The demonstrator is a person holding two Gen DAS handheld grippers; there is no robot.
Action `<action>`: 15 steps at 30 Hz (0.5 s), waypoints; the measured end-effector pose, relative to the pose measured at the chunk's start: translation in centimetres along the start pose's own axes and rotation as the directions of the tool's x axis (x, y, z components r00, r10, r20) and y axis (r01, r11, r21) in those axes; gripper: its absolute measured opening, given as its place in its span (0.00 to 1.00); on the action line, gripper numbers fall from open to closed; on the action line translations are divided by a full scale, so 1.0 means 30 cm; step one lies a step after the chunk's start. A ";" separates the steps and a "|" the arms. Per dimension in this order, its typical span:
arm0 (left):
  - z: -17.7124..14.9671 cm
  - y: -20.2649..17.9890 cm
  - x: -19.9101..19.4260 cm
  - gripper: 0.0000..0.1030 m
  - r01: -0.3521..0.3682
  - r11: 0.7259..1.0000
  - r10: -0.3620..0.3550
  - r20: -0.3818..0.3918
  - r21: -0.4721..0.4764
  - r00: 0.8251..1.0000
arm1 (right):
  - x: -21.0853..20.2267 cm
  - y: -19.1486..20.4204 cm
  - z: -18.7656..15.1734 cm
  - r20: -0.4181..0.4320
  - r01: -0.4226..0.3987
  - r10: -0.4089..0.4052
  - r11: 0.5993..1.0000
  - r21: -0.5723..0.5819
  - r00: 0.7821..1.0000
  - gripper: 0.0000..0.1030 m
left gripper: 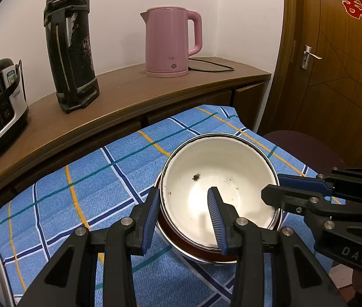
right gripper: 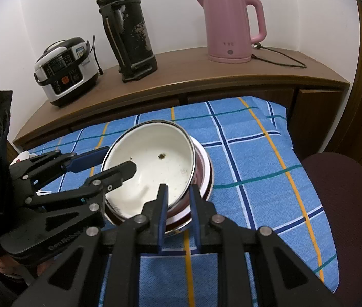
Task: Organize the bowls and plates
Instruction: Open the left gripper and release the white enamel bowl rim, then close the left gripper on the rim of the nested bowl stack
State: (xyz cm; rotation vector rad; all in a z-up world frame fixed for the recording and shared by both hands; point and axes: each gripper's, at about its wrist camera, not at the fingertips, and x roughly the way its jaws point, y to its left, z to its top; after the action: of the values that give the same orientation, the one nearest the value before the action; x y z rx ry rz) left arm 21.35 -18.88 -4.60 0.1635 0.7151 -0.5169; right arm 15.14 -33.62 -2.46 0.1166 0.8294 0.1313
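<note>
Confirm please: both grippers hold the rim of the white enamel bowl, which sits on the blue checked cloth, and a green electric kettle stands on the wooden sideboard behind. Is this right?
Not quite: the electric kettle is pink, not green, as the right wrist view shows. The rest holds: the left gripper and right gripper hold the rim of the white enamel bowl on the blue checked cloth, before the wooden sideboard.
</note>
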 end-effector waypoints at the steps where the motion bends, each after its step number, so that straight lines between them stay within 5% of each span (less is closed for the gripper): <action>1: 0.001 0.000 -0.001 0.40 0.002 1.000 -0.002 0.000 -0.002 1.000 | 0.000 -0.003 0.000 0.002 0.000 0.000 1.000 0.004 1.000 0.18; 10: 0.001 -0.002 -0.006 0.41 0.021 1.000 -0.021 0.016 0.004 1.000 | -0.001 -0.002 0.001 0.016 0.037 -0.037 0.999 -0.014 0.999 0.19; 13: 0.002 -0.010 -0.024 0.58 0.010 1.000 -0.011 0.043 0.016 0.999 | -0.009 -0.004 0.003 0.026 0.039 -0.039 0.999 -0.009 0.999 0.31; 15: 0.004 -0.011 -0.031 0.58 -0.001 1.000 0.000 0.058 0.020 0.998 | -0.015 -0.006 0.006 0.034 0.048 -0.048 0.999 -0.013 0.998 0.32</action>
State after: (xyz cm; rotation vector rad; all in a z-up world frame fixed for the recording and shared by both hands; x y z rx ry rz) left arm 20.67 -18.83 -3.89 0.1666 0.6538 -0.5262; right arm 14.98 -33.88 -2.05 0.0859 0.7966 0.0895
